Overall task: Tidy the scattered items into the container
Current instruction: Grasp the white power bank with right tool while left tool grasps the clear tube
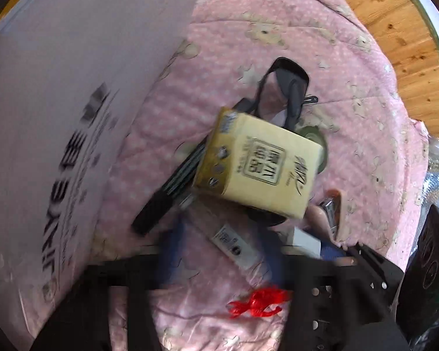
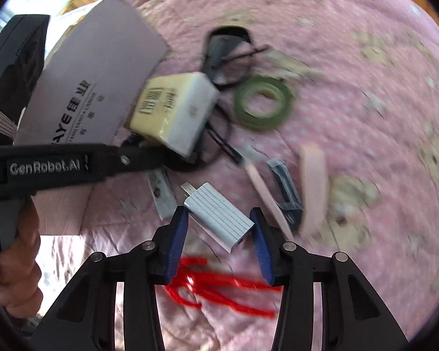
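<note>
The right gripper point(image 2: 219, 228) hangs low over the pink quilt point(image 2: 351, 58), and its blue pads point(image 2: 178, 242) stand on both sides of a silver ribbed adapter point(image 2: 218, 219). The jaws are open around it; they seem very near its ends, but real contact cannot be confirmed, so the adapter probably lies on the quilt and is not yet lifted. This placement suggests the adapter is the next item to take. The left gripper point(image 2: 149, 161) reaches in from the left side, held by a hand point(image 2: 17, 257), and its tip is beside the yellow tissue pack point(image 2: 175, 111). In its own blurred view the fingers are smeared, so whether its jaws are open or closed cannot be told. The grey-lilac cardboard box point(image 2: 96, 67), most likely the container, stands just left of the pile. Other items lie scattered: a green tape roll point(image 2: 263, 105), dark sunglasses point(image 2: 225, 46), a pink strip point(image 2: 313, 187) and a red string point(image 2: 219, 286) under the right gripper.
</note>
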Demonstrator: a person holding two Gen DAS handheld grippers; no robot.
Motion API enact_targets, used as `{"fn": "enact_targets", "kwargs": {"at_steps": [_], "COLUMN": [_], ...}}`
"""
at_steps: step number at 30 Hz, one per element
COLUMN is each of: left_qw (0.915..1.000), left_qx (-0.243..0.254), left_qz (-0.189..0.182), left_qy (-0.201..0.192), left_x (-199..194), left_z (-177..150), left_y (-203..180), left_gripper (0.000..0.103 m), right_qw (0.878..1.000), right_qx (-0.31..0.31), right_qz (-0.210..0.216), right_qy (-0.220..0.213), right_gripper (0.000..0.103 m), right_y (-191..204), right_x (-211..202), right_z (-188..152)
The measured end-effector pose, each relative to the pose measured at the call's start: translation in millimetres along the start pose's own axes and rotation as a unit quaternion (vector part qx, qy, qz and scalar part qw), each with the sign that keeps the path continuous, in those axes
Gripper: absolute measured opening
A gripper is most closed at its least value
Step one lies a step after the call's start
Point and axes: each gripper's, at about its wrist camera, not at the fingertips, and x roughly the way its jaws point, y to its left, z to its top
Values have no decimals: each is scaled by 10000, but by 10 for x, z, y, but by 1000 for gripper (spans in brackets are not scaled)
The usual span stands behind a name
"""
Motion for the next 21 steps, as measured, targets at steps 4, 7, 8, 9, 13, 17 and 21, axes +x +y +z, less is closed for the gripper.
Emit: {"fn": "enact_targets", "kwargs": {"at_steps": [4, 7, 8, 9, 13, 17, 21], "left_qw": [9997, 9994, 9988, 9989, 9994, 9999, 10000], "left_qx": [137, -243, -364, -360, -294, 7, 13], "left_qz": [-212, -116, -131, -107, 9, 154, 34], "left_qy": [4, 238, 302, 291, 168, 24, -42], "left_x": [-63, -8, 19, 47, 129, 107, -1], "left_z": [-57, -115, -135, -135, -123, -126, -166], "left_y": [-41, 83, 124, 127, 98, -17, 2], "left_gripper": [23, 42, 46, 50, 52, 22, 12], "right_qw": [9994, 9995, 9995, 9996, 9997, 9996, 9994], "right_qx": [341, 312, 293, 253, 215, 282, 329], "right_qz": [8, 70, 94, 100, 93, 94, 90], "right_qy": [39, 68, 68, 59, 29, 16, -67], "right_gripper": [46, 48, 49, 49, 47, 44, 44], "right_y": [-163, -184, -186, -177, -123, -108, -210], "right_x": [-104, -104, -105, -101, -59, -88, -258], "right_z": [-189, -263, -283, -289, -305, -313, -307]}}
